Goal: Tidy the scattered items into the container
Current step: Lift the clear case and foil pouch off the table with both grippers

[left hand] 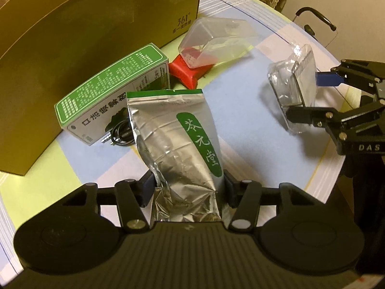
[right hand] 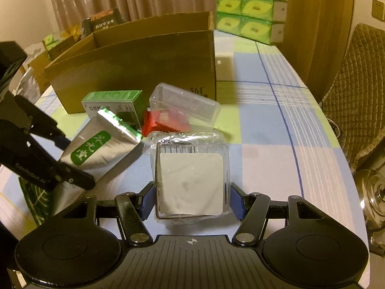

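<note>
**Both grippers closed on items beside the cardboard box**

On the checked tablecloth (right hand: 264,125), in front of the open cardboard box (right hand: 134,67), lie the scattered items. Left gripper (left hand: 189,187) has its 2 blue pads against the lower sides of a silver foil pouch (left hand: 178,139) with a green label; the foil is creased where they pinch it. In the right wrist view the pouch (right hand: 96,149) tilts up off the cloth, top edge pointing toward the box.

Right gripper (right hand: 192,202) holds a clear plastic packet (right hand: 191,180) with a white square card inside, pads pressed on its 2 side edges. From the left wrist view the same packet (left hand: 292,84) sits between that gripper's fingers, off to the right, well apart from the pouch.

Still on the cloth:
- green-and-white carton (left hand: 110,91), just beside the box wall
- small black coiled cable (left hand: 120,132), touching the carton's front
- red object (left hand: 190,72), with a clear plastic tub (left hand: 216,38) lying tipped over it

Behind the box: stacked green tissue packs (right hand: 250,7). Quilted chair (right hand: 356,106) at the table's right edge.
</note>
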The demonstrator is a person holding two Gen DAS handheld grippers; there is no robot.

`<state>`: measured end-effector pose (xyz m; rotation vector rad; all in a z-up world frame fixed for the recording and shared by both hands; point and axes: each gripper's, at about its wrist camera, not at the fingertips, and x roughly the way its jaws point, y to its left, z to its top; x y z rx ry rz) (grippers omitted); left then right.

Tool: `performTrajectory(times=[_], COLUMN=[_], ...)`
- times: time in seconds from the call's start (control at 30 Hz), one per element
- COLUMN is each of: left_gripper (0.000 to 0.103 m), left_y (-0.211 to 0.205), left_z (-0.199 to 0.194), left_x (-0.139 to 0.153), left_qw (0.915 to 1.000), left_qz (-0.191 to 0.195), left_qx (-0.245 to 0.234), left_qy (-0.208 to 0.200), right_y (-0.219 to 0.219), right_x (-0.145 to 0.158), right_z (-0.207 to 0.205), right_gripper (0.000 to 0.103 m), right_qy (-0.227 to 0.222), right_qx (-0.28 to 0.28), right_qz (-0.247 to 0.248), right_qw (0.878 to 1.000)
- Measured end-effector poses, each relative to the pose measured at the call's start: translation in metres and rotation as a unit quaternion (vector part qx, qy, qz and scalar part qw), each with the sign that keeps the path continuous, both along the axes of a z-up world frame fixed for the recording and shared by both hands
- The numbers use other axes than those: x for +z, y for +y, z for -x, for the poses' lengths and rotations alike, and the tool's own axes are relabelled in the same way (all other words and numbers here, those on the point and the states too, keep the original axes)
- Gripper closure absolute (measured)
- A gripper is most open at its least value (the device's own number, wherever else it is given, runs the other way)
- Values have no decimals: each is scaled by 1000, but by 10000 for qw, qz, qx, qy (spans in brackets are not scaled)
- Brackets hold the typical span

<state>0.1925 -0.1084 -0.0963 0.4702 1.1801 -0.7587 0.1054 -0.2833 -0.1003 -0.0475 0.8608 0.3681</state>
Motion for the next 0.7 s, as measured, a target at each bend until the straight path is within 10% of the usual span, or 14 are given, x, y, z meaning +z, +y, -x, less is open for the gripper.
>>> performTrajectory(times=[0.7], left_gripper=[52], left_y=[13], left_z=[16], left_x=[49], left_qw=[9987], left_qz=[325], left_qx=[18], left_qy=[-387], right_y=[14], right_x=[32], right_z=[10], right_gripper=[43], right_qy=[-325], right_qx=[109], right_qz=[-29], right_qw=[9994])
